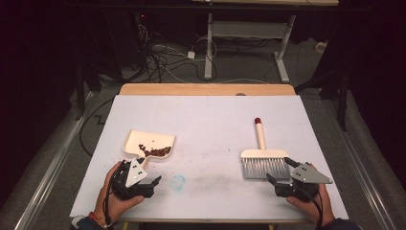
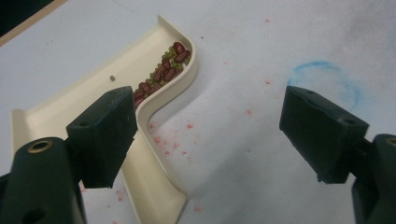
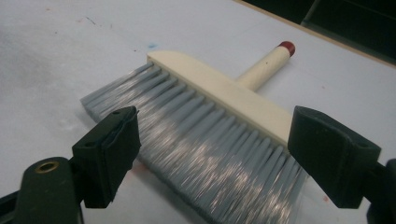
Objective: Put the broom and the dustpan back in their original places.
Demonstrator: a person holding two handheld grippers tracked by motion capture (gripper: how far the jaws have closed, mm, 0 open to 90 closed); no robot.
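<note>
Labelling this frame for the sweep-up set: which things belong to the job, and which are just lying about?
In the job:
- dustpan with beans piled in it, by the left gripper, jaws open
- brush lying flat, by the right gripper, jaws open
- red crumbs beside the dustpan

Lying about:
- blue chalk ring on the white table sheet
- cables on the floor
- desk frame behind the table

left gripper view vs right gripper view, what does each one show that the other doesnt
The left gripper view has the cream dustpan lying flat with red and green beans piled against its rim, red crumbs beside it and a blue chalk ring on the sheet. The right gripper view has the brush, grey bristles toward the camera, its red-tipped handle pointing away. Both share the white table sheet and open black jaws holding nothing: left gripper, right gripper.
</note>
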